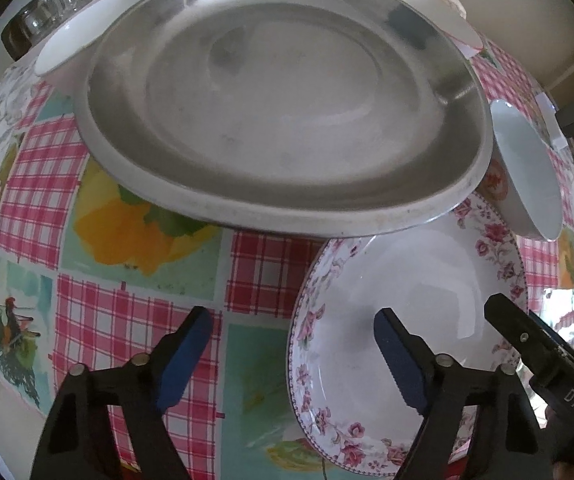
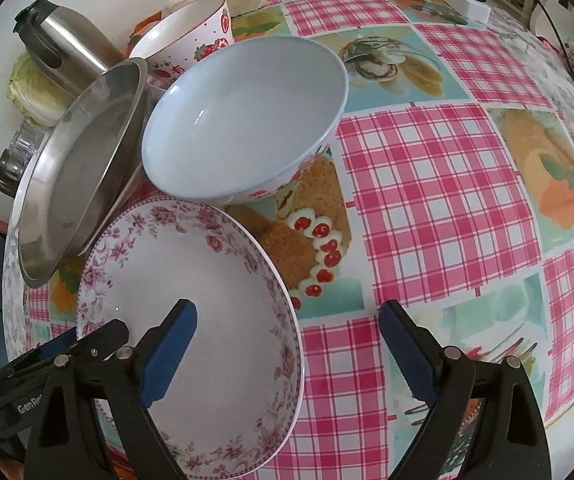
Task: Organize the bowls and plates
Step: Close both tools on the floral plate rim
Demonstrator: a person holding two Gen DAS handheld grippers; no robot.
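Observation:
A large steel plate (image 1: 283, 104) lies on the checked tablecloth ahead of my left gripper (image 1: 291, 356), which is open and empty; it also shows in the right wrist view (image 2: 75, 176). A floral-rimmed white plate (image 1: 403, 320) lies at the near right, its left rim between my left fingers. In the right wrist view this floral plate (image 2: 207, 344) lies under my open, empty right gripper (image 2: 287, 344), its right rim between the fingers. A pale blue-white bowl (image 2: 247, 116) stands behind it, and a strawberry bowl (image 2: 191, 36) farther back. White bowls (image 1: 527, 168) flank the steel plate.
A steel thermos jug (image 2: 67, 52), a cabbage (image 2: 35, 92) and glass cups (image 1: 55, 12) stand at the table's back. A white power strip (image 2: 459, 0) lies at the far edge. The right gripper (image 1: 543, 368) shows in the left view.

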